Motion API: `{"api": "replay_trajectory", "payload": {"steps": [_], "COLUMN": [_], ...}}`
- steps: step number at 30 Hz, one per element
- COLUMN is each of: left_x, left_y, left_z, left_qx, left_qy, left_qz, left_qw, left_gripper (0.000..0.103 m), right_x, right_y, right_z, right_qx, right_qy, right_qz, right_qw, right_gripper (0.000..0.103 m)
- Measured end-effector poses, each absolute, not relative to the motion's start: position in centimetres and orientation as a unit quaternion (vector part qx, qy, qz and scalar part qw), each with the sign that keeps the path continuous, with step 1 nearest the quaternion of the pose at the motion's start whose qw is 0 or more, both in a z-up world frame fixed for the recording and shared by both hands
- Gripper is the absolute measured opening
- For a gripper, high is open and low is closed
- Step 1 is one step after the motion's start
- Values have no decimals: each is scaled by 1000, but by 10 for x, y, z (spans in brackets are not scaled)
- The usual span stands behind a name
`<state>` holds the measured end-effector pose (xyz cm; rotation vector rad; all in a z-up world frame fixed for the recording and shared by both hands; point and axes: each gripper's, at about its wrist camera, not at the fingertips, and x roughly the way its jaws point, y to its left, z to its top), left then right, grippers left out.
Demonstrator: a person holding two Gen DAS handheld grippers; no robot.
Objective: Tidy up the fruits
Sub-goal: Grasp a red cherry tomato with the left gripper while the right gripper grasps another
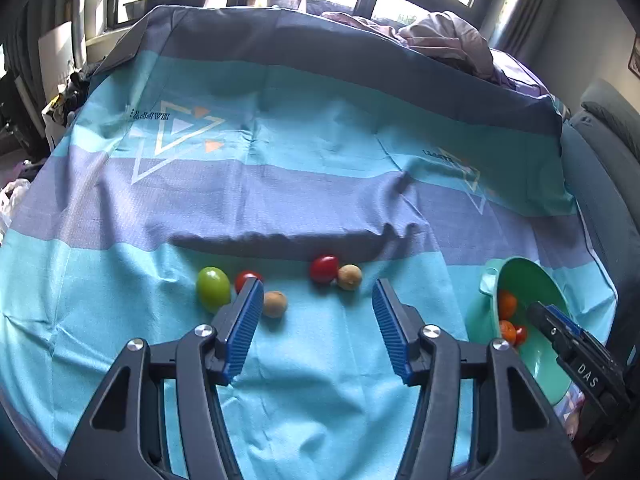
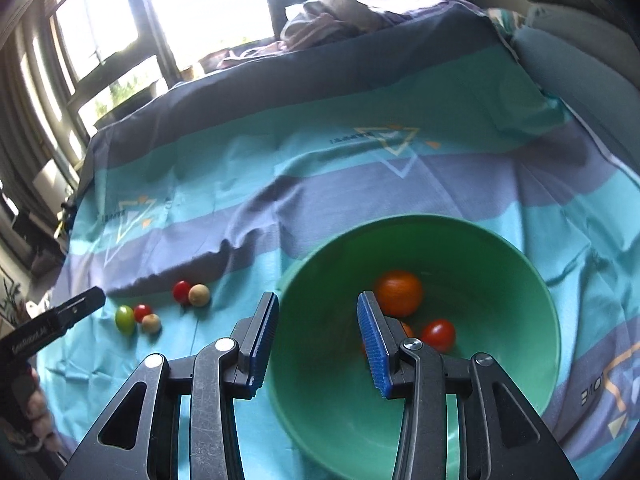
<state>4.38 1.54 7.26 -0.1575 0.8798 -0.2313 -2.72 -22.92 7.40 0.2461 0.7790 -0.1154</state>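
Blue ribbed pads line the left gripper (image 1: 316, 322), spread wide and empty above the bedsheet (image 1: 320, 360). Just ahead lie a green fruit (image 1: 213, 289), a cherry tomato (image 1: 247, 280) half hidden behind the left pad, and a tan longan (image 1: 274, 303); a second tomato (image 1: 323, 269) touches another longan (image 1: 350, 277). The right gripper (image 2: 318, 340) is likewise spread and holds nothing, over the near rim of the green bowl (image 2: 520, 280), which holds an orange (image 2: 400, 293) and a tomato (image 2: 439, 334). These fruits look light, smooth, rollable and easily bruised; pinch each gently across its widest middle.
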Motion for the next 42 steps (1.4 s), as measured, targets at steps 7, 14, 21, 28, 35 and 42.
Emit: {"api": "replay_trajectory", "payload": {"steps": [7,14,21,28,35,42], "left_x": [68,86,98,112,117,123], "left_y": [42,44,38,24,24,26], "left_z": [48,23,13,-3,-8,-20], "left_qx": [-102,-85,-84,-71,-65,-71], "left_qy": [458,488,494,516,515,522], "left_qz": [-62,-30,-40,-35,-29,-18], "left_qw": [881,868,864,853,854,850], "left_gripper": [56,54,41,37,37,27], "right_x": [5,65,113,131,139,136], "right_y": [-178,-127,-107,-101,-99,-102], "right_z": [72,65,27,2,-13,-14], "right_qx": [98,108,122,107,102,105], "right_qy": [414,475,514,540,563,556], "right_qz": [3,101,112,116,125,122], "right_qw": [905,867,842,827,810,815], "right_gripper": [43,43,40,33,33,30]}}
